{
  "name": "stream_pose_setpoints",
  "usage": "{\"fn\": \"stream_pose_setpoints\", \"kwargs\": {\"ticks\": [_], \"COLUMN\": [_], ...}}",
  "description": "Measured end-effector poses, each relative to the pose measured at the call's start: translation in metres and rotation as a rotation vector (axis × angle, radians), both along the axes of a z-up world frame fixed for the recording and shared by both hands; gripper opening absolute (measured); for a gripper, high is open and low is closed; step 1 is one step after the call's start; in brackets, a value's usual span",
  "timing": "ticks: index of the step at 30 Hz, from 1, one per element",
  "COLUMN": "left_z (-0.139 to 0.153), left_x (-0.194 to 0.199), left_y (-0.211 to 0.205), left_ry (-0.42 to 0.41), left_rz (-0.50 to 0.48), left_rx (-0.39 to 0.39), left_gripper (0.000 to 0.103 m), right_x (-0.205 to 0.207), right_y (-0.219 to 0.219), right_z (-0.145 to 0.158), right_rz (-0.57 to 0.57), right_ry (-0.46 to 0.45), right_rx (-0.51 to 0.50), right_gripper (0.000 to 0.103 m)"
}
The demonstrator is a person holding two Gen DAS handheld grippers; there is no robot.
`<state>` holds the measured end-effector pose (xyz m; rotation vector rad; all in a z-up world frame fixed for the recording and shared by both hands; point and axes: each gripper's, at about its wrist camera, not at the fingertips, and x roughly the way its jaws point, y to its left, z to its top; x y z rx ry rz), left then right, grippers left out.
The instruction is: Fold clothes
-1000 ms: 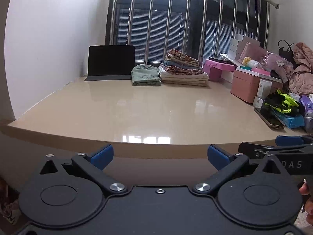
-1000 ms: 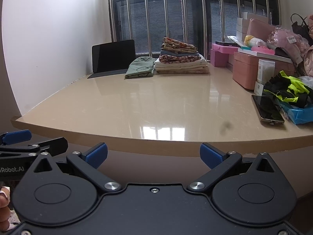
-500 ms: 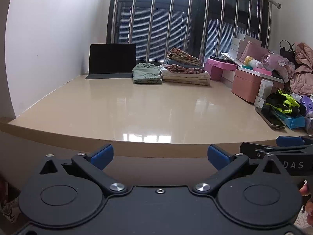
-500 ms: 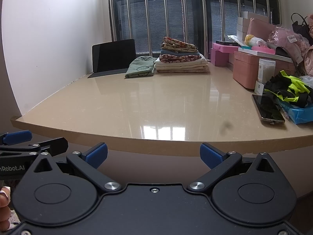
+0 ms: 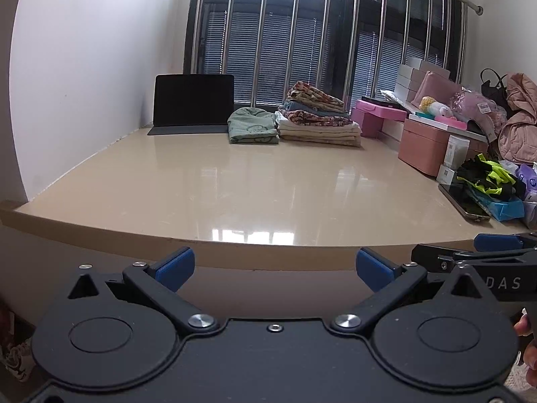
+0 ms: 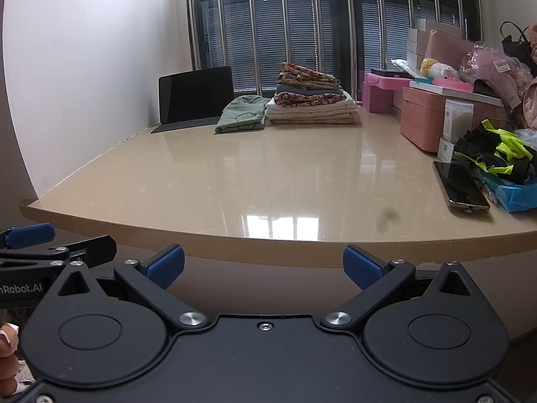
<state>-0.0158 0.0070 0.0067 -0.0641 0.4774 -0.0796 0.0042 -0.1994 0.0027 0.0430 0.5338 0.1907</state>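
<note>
Both tools hang low in the frame, just short of the beige table's (image 5: pixel 268 184) near edge. The left gripper (image 5: pixel 273 267) has its blue-tipped jaws spread wide on nothing; the right gripper (image 6: pixel 263 265) is the same. The folded clothes stack (image 6: pixel 310 104) sits in the upper middle, by the window, touching a green garment (image 6: pixel 243 114) on its left. A phone (image 6: pixel 461 184) lies at right.

Glossy beige table (image 5: pixel 235 194) bears folded clothes stack (image 5: pixel 319 124), green garment (image 5: pixel 251 131), tablet (image 5: pixel 194 100), phone (image 6: pixel 460 186), perhaps 2 pink boxes (image 5: pixel 426 147).
</note>
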Motion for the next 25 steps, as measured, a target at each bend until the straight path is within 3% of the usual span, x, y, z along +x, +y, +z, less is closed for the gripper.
{"fn": "stream_pose_setpoints", "kwargs": {"ticks": [25], "left_z": [-0.0008], "left_x": [-0.0008], "left_y": [-0.0009], "left_ry": [0.003], "left_rz": [0.002], "left_rx": [0.003], "left_gripper": [0.103], "right_x": [0.0012], "right_y": [-0.0002], "right_z": [-0.0024], "right_rz": [0.001], "right_ry": [0.01], "right_rx": [0.003], "right_gripper": [0.102]}}
